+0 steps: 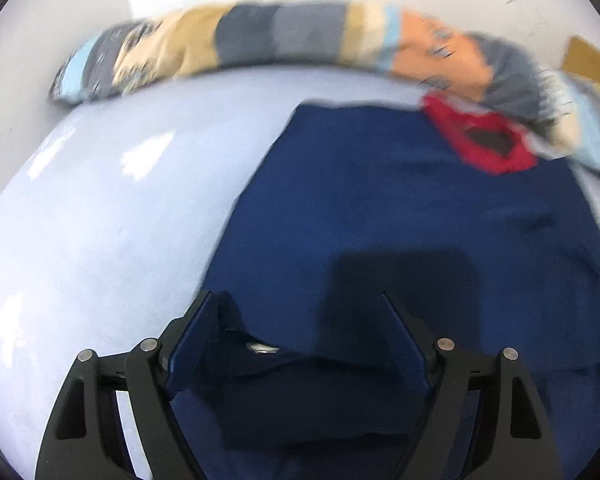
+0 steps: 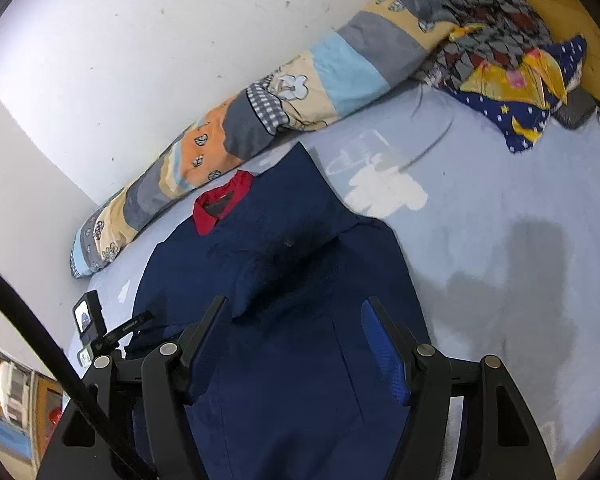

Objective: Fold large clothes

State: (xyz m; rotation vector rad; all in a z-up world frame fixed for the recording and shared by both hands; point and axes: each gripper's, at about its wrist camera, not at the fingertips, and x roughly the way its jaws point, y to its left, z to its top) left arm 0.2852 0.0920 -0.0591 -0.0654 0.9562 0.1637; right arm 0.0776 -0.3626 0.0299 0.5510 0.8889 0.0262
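A large navy garment (image 1: 380, 200) with a red collar (image 1: 480, 140) lies spread on the pale blue bed sheet (image 1: 100, 220). My left gripper (image 1: 297, 294) hovers over its near left edge with jaws wide apart. A loose fold of the navy cloth lies between them near their base, and the pads do not press on it. This view is blurred. In the right wrist view the garment (image 2: 280, 260) has one part folded over its middle, and the red collar (image 2: 220, 204) points toward the wall. My right gripper (image 2: 297, 299) stands open just above the lower part, holding nothing.
A rolled patchwork quilt (image 2: 260, 120) lines the white wall behind the garment. A heap of patterned clothes (image 2: 500, 60) sits at the far right by a wooden board (image 2: 560, 0). A black device with a small screen (image 2: 87, 318) is at the garment's left edge. A black cable (image 2: 40, 340) crosses the left corner.
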